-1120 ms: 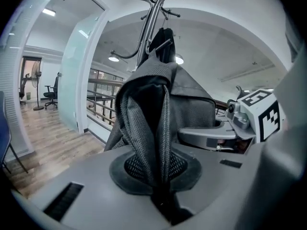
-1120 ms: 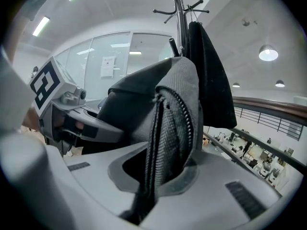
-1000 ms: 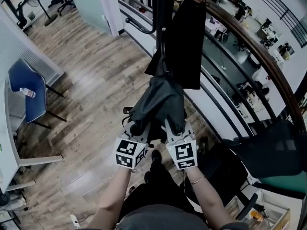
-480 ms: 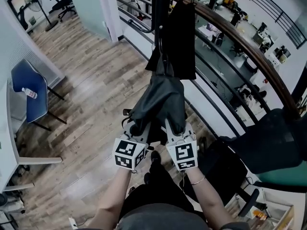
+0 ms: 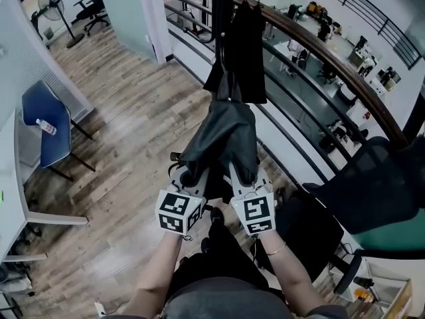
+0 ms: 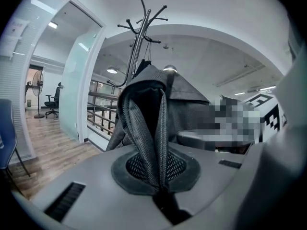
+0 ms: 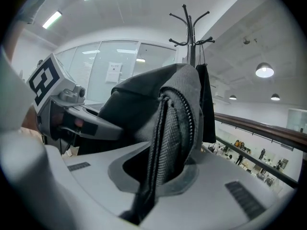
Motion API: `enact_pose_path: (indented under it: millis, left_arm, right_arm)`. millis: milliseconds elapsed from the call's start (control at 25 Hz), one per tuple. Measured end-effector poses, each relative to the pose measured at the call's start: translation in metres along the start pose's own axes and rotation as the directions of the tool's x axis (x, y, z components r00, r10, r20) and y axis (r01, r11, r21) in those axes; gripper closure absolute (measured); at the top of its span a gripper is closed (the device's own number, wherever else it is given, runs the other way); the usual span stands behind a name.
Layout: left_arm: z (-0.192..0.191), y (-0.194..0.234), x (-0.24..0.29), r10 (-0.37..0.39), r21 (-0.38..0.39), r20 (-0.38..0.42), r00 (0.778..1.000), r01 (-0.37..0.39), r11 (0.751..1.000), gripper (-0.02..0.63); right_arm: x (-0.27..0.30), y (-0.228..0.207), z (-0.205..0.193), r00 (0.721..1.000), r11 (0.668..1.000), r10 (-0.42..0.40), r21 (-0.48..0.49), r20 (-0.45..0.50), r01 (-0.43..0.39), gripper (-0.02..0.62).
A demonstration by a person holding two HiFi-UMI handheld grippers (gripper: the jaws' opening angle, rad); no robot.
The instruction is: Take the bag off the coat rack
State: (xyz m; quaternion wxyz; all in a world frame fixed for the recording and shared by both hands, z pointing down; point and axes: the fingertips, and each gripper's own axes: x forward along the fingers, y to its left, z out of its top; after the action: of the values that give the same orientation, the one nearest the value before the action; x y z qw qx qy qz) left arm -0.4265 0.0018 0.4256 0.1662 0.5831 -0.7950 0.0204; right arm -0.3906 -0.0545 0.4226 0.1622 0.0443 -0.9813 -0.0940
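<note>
A black fabric bag (image 5: pixel 222 138) hangs by its top from the black coat rack (image 5: pixel 222 18), sloping down toward me. My left gripper (image 5: pixel 188 181) is shut on the bag's lower left edge; its view shows a fold of mesh-lined fabric (image 6: pixel 152 138) pinched between the jaws. My right gripper (image 5: pixel 240 178) is shut on the lower right edge, with the zipped hem (image 7: pixel 165 143) caught between its jaws. The rack's hooks (image 6: pixel 142 23) stand high above the bag (image 7: pixel 144 104). A second dark garment (image 5: pixel 247 52) hangs on the rack behind the bag.
A curved wooden railing (image 5: pixel 332 65) with glass runs past the rack on the right, over a lower floor. A black office chair (image 5: pixel 372 191) stands at my right. At far left are a blue chair (image 5: pixel 43 121) and a white desk edge (image 5: pixel 13 198). Wooden floor (image 5: pixel 133 111) lies left of the rack.
My view has tipped slightly, so the rack and railing sit a little differently in frame. Both grippers keep their hold on the bag's lower edge in about the same place.
</note>
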Motion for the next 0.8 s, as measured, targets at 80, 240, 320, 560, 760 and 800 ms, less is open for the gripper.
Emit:
enact_pose_path:
  millis: [80, 240, 320, 560, 760, 800]
  left_arm:
    - [0.001, -0.007, -0.01, 0.003, 0.015, 0.007, 1.0, -0.003, 1.0, 0.577]
    - [0.001, -0.019, -0.031, 0.006, 0.026, 0.012, 1.0, -0.006, 1.0, 0.577]
    - [0.001, -0.027, -0.043, -0.003, 0.033, 0.018, 1.0, 0.002, 0.999, 0.577]
    - [0.008, -0.051, -0.071, -0.026, 0.048, 0.044, 0.999, 0.024, 0.999, 0.577]
    - [0.017, -0.071, -0.088, -0.053, 0.061, 0.059, 0.997, 0.049, 0.997, 0.578]
    - [0.019, -0.076, -0.09, -0.059, 0.063, 0.062, 0.996, 0.055, 0.997, 0.578]
  right_arm:
    - [-0.009, 0.005, 0.003, 1.0, 1.0, -0.002, -0.002, 0.008, 0.002, 0.571]
    - [-0.032, 0.019, 0.009, 1.0, 1.0, -0.008, 0.007, 0.024, 0.008, 0.574]
    - [-0.044, 0.026, 0.012, 0.999, 1.0, -0.014, 0.003, 0.032, 0.014, 0.575]
    - [-0.08, 0.037, 0.024, 0.998, 0.999, -0.034, 0.004, 0.055, 0.034, 0.577]
    - [-0.109, 0.041, 0.034, 0.996, 0.999, -0.048, 0.009, 0.074, 0.048, 0.577]
    - [-0.115, 0.039, 0.036, 0.995, 0.999, -0.054, 0.011, 0.079, 0.054, 0.578]
